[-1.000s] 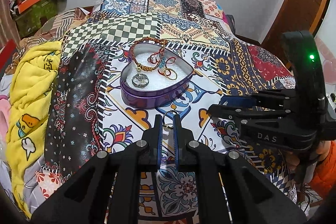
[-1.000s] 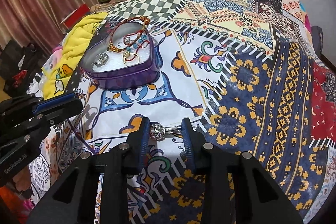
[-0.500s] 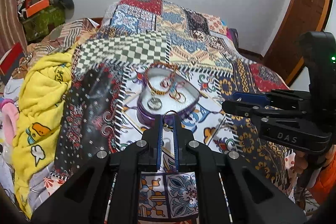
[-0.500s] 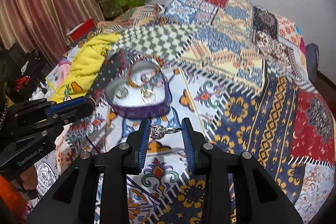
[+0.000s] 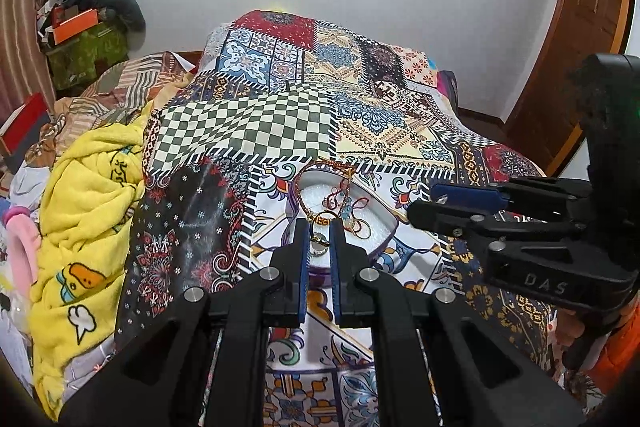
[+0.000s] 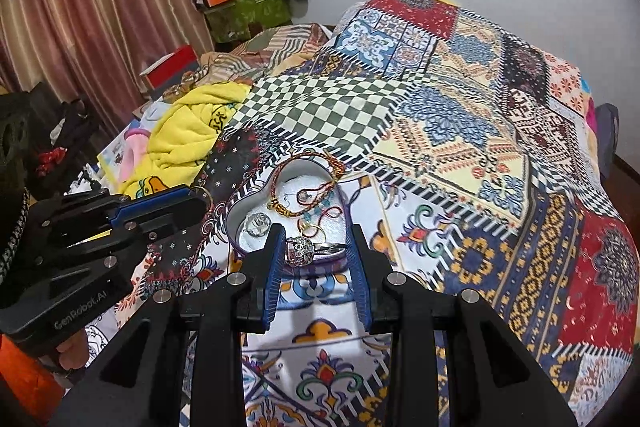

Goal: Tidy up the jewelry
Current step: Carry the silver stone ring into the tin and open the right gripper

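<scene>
A purple heart-shaped tin [image 5: 379,219] with white lining [image 6: 291,186] lies on the patchwork bedspread [image 6: 452,155], with a red-gold bracelet [image 6: 316,157] draped over its far rim and small rings and charms inside. My left gripper [image 5: 321,229] hovers above the tin's near side, shut on a thin gold hoop [image 5: 320,241]. The right wrist view shows that hoop [image 6: 201,194] at the left gripper's tip [image 6: 192,202]. My right gripper [image 6: 316,243] is shut on a silver stone ring [image 6: 301,250], held just in front of the tin. Its tip [image 5: 436,195] reaches in from the right.
A crumpled yellow blanket [image 5: 88,219] and loose clothes lie left of the bedspread. Boxes and a green bag [image 6: 248,7] are stacked by the curtain [image 6: 100,7]. A wooden door [image 5: 580,39] stands at the right. A hand [image 6: 74,349] holds the left gripper.
Both grippers have risen off the bedspread with their pieces still held. The tin now looks smaller and lies just beyond the fingertips.
</scene>
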The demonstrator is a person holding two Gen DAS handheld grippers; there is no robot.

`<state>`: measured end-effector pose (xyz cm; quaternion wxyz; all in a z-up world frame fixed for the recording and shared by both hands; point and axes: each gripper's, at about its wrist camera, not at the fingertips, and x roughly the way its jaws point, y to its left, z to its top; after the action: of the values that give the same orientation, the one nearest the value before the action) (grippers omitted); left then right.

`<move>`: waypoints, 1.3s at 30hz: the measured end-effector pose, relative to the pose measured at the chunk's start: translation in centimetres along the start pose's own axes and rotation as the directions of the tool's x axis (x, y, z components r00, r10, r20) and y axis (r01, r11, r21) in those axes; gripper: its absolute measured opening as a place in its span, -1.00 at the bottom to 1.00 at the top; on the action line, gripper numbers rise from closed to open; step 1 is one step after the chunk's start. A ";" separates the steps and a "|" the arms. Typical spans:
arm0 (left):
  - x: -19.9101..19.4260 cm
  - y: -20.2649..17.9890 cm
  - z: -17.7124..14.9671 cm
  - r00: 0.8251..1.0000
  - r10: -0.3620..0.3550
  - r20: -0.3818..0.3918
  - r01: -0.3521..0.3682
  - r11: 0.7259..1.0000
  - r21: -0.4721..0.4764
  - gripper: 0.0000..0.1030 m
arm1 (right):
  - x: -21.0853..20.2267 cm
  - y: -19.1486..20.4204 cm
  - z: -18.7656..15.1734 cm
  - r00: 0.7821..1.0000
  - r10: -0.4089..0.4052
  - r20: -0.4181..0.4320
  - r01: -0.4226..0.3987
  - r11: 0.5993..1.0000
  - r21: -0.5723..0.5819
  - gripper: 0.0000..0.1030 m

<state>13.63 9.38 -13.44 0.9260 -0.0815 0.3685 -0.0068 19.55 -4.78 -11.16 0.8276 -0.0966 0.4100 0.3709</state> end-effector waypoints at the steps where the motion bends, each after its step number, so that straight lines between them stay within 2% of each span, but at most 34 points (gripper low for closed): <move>1: 0.3 0.0 0.0 1.000 -0.002 -0.004 0.002 1.000 0.004 -0.85 | 0.2 0.0 0.0 1.000 0.002 -0.004 -0.002 1.000 -0.002 -0.46; 12: 3.7 -0.9 -0.4 0.997 -0.040 -0.059 0.042 0.999 0.034 -0.85 | 3.0 -0.3 1.1 0.998 0.045 -0.044 -0.045 0.999 0.014 -0.46; 26: 4.7 -0.9 -0.2 0.996 -0.055 -0.077 0.057 0.998 0.018 -0.85 | 4.2 -0.9 1.4 0.992 0.088 -0.088 -0.085 0.996 0.032 -0.45; 29: 4.3 -0.9 -0.2 0.996 -0.046 -0.078 0.048 0.999 0.018 -0.69 | 4.1 -1.0 1.4 0.992 0.089 -0.092 -0.086 0.996 0.033 -0.38; 31: 4.0 -0.8 -0.2 0.997 -0.039 -0.071 0.040 0.999 0.013 -0.42 | 3.5 -1.0 1.3 0.994 0.076 -0.081 -0.074 0.997 0.029 -0.37; 39: 0.3 -0.4 0.8 1.000 -0.004 -0.006 0.004 1.000 -0.016 -0.40 | -0.9 -1.5 1.6 1.000 0.030 0.006 -0.030 0.998 0.056 -0.37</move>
<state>14.37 9.06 -13.00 0.9241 -0.0897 0.3713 -0.0059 21.23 -5.60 -9.72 0.8254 -0.0663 0.4196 0.3719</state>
